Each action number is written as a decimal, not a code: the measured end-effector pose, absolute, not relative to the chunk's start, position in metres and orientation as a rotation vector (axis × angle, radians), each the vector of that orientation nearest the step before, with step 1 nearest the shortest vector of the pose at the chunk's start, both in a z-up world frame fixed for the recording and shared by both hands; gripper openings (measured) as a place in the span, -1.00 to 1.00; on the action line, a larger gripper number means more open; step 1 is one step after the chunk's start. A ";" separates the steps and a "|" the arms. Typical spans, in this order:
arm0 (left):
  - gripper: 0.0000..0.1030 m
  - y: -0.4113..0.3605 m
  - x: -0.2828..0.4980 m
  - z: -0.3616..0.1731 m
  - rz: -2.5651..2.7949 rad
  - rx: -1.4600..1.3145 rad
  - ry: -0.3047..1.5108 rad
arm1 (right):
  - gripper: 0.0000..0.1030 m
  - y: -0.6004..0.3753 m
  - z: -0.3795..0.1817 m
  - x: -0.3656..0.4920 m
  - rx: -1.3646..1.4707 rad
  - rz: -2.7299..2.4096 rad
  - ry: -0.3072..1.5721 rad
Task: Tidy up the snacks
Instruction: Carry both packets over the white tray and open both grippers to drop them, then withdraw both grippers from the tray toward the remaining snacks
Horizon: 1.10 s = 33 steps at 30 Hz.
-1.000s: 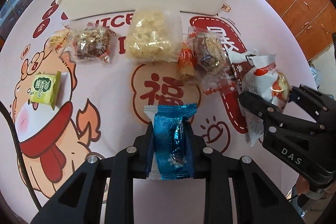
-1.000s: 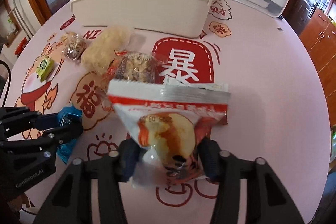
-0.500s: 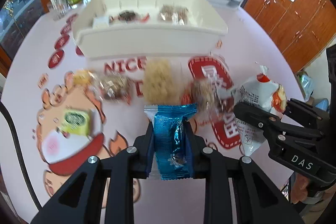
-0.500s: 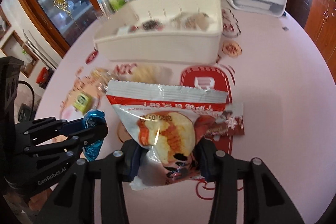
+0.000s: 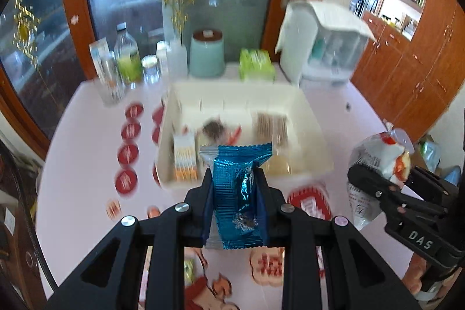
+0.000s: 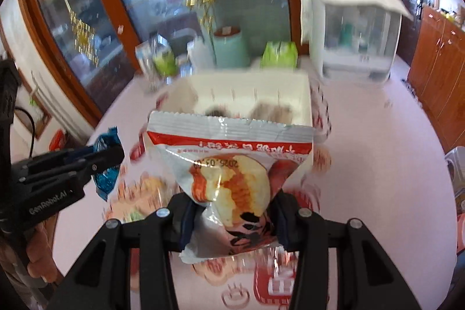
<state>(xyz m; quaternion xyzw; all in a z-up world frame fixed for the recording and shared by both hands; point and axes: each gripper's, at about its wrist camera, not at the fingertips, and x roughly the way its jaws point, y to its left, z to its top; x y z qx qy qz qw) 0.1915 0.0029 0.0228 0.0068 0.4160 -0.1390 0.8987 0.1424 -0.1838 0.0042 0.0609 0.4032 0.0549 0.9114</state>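
Left gripper point(image 5: 235, 204): jaws closed tight on a blue packet point(image 5: 238, 193), held upright, clear of the table point(image 5: 81, 159). Right gripper point(image 6: 232, 218): jaws partly open but clamped on the lower half of a red-and-white bag point(image 6: 232, 161), its sealed edge pointing away from the camera. Both items are carried in the air, short of the white bin point(image 5: 314, 132), which stands ahead of and below both grippers.

Progress, as judged: part done. The bin already holds several snacks, though blur hides which kinds. Two are in transit. At least a few loose snacks appear left on the table below the grippers; blur prevents a count. Depositing both held items is outstanding.
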 end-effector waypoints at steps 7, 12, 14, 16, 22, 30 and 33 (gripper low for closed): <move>-0.54 -0.003 0.253 0.060 -0.254 0.047 0.814 | -0.11 -0.175 0.053 0.201 0.168 0.052 0.740; -0.54 -0.009 0.294 0.056 -0.237 0.071 0.832 | -0.11 -0.166 0.052 0.240 0.148 0.000 0.756; -0.54 -0.011 0.309 0.044 -0.231 0.077 0.858 | -0.11 -0.162 0.042 0.251 0.135 -0.019 0.780; -0.54 -0.014 0.318 0.030 -0.224 0.090 0.884 | -0.10 -0.157 0.027 0.263 0.110 -0.042 0.816; -0.01 -0.019 0.335 -0.009 -0.168 0.164 0.961 | -0.07 -0.147 -0.012 0.283 0.073 -0.052 0.913; 0.66 0.010 0.343 -0.031 -0.083 0.118 1.012 | 0.26 -0.144 -0.026 0.278 0.073 -0.053 0.947; 0.66 0.014 0.337 -0.030 -0.073 0.123 1.003 | 0.26 -0.142 -0.025 0.272 0.089 -0.046 0.943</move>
